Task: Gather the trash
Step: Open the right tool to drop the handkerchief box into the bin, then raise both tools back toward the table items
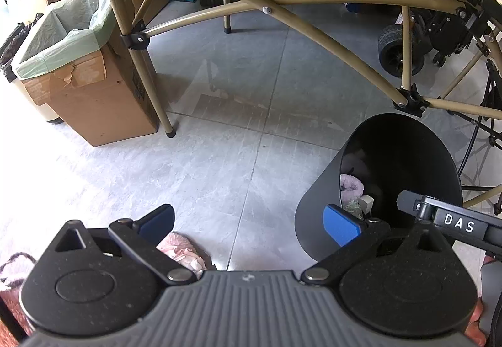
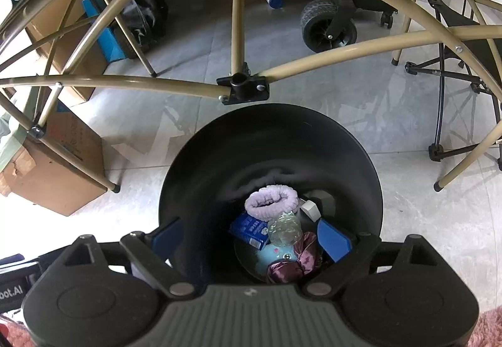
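Observation:
A black trash bin (image 2: 269, 143) stands on the grey tile floor, right below my right gripper (image 2: 251, 238), which is open over its mouth and holds nothing. Inside lie a lilac scrunchie (image 2: 271, 201), a blue carton (image 2: 249, 229), crumpled clear plastic (image 2: 284, 231), a maroon satin scrunchie (image 2: 295, 262) and a pale blue toy (image 2: 276, 254). My left gripper (image 1: 249, 221) is open above bare floor, left of the bin (image 1: 317, 221). A pink fluffy item (image 1: 183, 249) lies on the floor under its left finger (image 1: 158, 220).
Tan metal table legs and braces (image 1: 282, 17) arch over the floor behind the bin. A cardboard box with a green liner (image 1: 94, 96) stands at the left. A wheeled cart (image 2: 328, 25) and black folding chair legs (image 2: 439, 114) are further back.

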`<move>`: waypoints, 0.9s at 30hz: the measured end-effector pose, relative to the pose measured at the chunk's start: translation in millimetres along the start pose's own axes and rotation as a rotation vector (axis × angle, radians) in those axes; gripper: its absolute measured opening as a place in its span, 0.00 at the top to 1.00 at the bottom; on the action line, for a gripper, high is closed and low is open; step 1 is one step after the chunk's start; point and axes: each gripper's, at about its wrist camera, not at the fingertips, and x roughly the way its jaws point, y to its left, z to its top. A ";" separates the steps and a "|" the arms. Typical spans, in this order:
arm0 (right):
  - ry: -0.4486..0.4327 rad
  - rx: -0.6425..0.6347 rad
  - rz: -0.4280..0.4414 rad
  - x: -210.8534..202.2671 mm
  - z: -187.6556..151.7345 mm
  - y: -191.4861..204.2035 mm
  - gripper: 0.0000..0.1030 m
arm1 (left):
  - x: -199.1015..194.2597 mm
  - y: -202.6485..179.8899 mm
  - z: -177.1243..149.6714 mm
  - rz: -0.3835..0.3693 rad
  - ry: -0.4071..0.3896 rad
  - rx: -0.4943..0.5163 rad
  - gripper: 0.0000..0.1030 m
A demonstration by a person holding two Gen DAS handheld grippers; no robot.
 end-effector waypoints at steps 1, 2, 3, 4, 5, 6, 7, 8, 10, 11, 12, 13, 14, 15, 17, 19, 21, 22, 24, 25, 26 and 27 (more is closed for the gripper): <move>0.000 -0.001 0.000 -0.2 -0.2 0.1 0.10 | -0.1 -0.1 -0.1 -0.001 0.000 0.000 0.00; -0.001 -0.002 -0.001 -0.3 -0.4 0.3 0.10 | -0.1 -0.1 -0.1 -0.001 -0.001 0.002 0.00; -0.001 -0.001 -0.001 -0.2 -0.5 0.4 0.10 | -0.4 0.3 -0.1 -0.002 -0.001 0.002 0.00; -0.001 0.000 -0.001 -0.4 -0.6 0.3 0.10 | -0.6 0.6 -0.2 -0.002 -0.002 0.002 0.00; -0.002 0.002 -0.001 -0.8 -0.6 -0.1 0.10 | -0.6 0.9 -0.1 -0.002 -0.004 0.003 0.00; -0.003 0.003 -0.001 -1.1 -0.6 -0.5 0.10 | -0.7 0.8 -0.1 -0.003 -0.004 0.003 0.00; -0.004 0.005 -0.001 -1.4 -0.7 -0.8 0.10 | -0.7 0.7 0.0 -0.003 -0.004 0.003 0.00; -0.003 0.006 0.001 -1.6 -1.2 -1.0 0.10 | -1.2 0.7 0.0 -0.004 -0.005 0.004 0.00; 0.003 0.007 0.006 -0.8 -1.8 -1.9 0.10 | -3.6 0.2 -0.1 -0.010 -0.012 0.007 0.00; 0.006 0.007 0.009 -0.3 -1.9 -2.1 0.10 | -5.1 0.1 -0.2 -0.013 -0.019 0.010 0.00; 0.007 0.006 0.012 -0.7 -2.5 -2.3 0.10 | -6.8 -0.2 -0.5 -0.014 -0.027 0.013 0.00; 0.005 0.004 0.013 -1.5 -2.8 -2.4 0.10 | -8.2 -0.4 -0.8 -0.015 -0.032 0.012 0.00; 0.001 0.003 0.015 -2.6 -3.0 -2.4 0.10 | -9.6 -0.2 -1.0 -0.016 -0.038 0.011 0.00; -0.003 0.002 0.019 -4.0 -3.4 -3.0 0.10 | -11.0 0.0 -1.3 -0.015 -0.044 0.008 0.00; -0.013 0.001 0.027 -7.8 -4.7 -3.7 0.10 | -14.7 0.7 -1.4 -0.018 -0.060 0.003 0.00; -0.029 -0.003 0.030 -12.9 -5.8 -4.7 0.10 | -18.9 0.6 -1.1 -0.027 -0.082 -0.001 0.00; -0.052 -0.006 0.030 -18.3 -6.3 -6.3 0.04 | -25.0 -1.7 -2.0 -0.033 -0.113 0.006 0.00; -0.066 -0.008 0.031 -21.5 -6.6 -7.6 0.00 | -27.9 -3.2 -2.1 -0.036 -0.130 0.011 0.00; -0.102 -0.016 0.036 -29.3 -7.1 -10.1 0.00 | -33.6 -6.3 -2.5 -0.040 -0.163 0.021 0.00; -0.118 -0.021 0.037 -33.5 -7.3 -11.0 0.00 | -36.6 -6.9 -2.8 -0.045 -0.180 0.021 0.00; -0.135 -0.027 0.037 -37.4 -7.5 -11.5 0.00 | -39.7 -7.4 -3.0 -0.053 -0.195 0.020 0.00; -0.149 -0.033 0.037 -40.6 -8.3 -12.2 0.00 | -43.1 -8.3 -3.3 -0.062 -0.212 0.018 0.00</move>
